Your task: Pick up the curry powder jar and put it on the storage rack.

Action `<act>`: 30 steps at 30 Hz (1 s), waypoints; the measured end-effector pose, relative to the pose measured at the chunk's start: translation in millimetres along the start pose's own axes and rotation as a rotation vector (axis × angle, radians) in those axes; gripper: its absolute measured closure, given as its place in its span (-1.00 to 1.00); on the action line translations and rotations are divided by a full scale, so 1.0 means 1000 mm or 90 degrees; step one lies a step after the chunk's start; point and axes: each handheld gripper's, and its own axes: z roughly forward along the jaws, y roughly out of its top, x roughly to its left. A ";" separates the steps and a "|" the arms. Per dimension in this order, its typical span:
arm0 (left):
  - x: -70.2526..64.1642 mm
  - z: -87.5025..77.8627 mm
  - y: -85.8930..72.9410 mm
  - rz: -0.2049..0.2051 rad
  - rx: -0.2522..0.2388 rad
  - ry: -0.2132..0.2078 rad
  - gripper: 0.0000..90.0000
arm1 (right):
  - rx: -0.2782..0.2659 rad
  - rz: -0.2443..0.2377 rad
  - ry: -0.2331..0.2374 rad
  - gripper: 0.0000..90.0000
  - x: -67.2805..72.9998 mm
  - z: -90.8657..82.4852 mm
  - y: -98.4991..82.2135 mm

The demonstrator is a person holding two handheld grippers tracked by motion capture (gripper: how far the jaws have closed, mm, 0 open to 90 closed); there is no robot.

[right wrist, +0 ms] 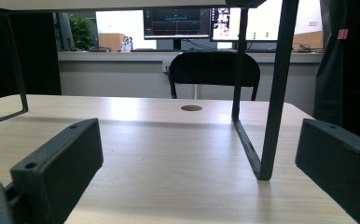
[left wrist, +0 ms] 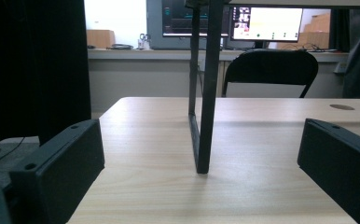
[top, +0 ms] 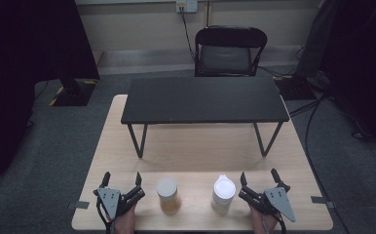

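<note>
Two upright jars wait between two spread grippers at the near edge of the table.

From the left gripper (top: 122,181), jaws wide apart and holding nothing, the amber jar with the grey lid (top: 168,195) stands at about 3 o'clock, just beside it. From the right gripper (top: 258,177), equally spread and empty, the white jar (top: 223,193) stands at about 9 o'clock, equally near. Both jars have their long axis vertical, and each hand is nearer its own jar. No label or writing can be read on either.
</note>
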 end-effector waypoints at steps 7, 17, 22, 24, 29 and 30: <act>0.002 0.001 0.001 -0.007 0.004 -0.007 -1.00 | 0.000 0.000 0.000 -1.00 0.000 0.000 0.000; 0.005 -0.002 0.013 -0.020 0.025 -0.038 -1.00 | 0.000 0.000 0.000 -1.00 0.000 0.000 0.000; 0.002 -0.009 0.020 -0.040 0.010 -0.045 -1.00 | 0.000 0.000 0.000 -1.00 0.000 0.000 0.000; 0.002 -0.012 0.023 -0.045 0.007 -0.053 -1.00 | 0.000 0.000 0.000 -1.00 0.000 0.000 0.000; 0.005 -0.020 0.031 -0.062 -0.001 -0.084 -1.00 | 0.000 0.000 0.000 -1.00 0.000 0.000 0.000; 0.005 -0.020 0.031 -0.062 -0.001 -0.084 -1.00 | 0.000 0.000 0.000 -1.00 0.000 0.000 0.000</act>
